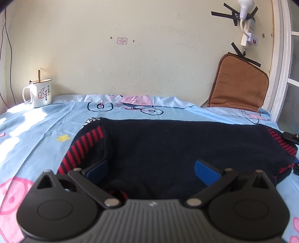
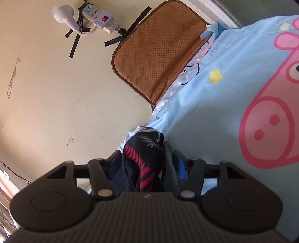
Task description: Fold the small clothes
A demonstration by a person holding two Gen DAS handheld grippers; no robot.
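A small dark navy garment (image 1: 177, 147) with red-striped edges lies on the light blue cartoon sheet (image 1: 37, 134). My left gripper (image 1: 151, 170) hovers over its near edge with both blue pads wide apart, open and empty. In the right wrist view my right gripper (image 2: 147, 160), rolled on its side, has a bunched fold of the same garment (image 2: 143, 158) between its fingers; the jaws stand partly apart with the cloth filling the gap. The right gripper's tip (image 1: 291, 137) shows at the garment's right end in the left wrist view.
A white enamel mug (image 1: 38, 93) with a stick stands at the back left by the wall. A brown cushion (image 1: 239, 84) leans on the wall at the back right, also in the right wrist view (image 2: 158, 52). A power strip (image 2: 99, 16) is taped to the wall.
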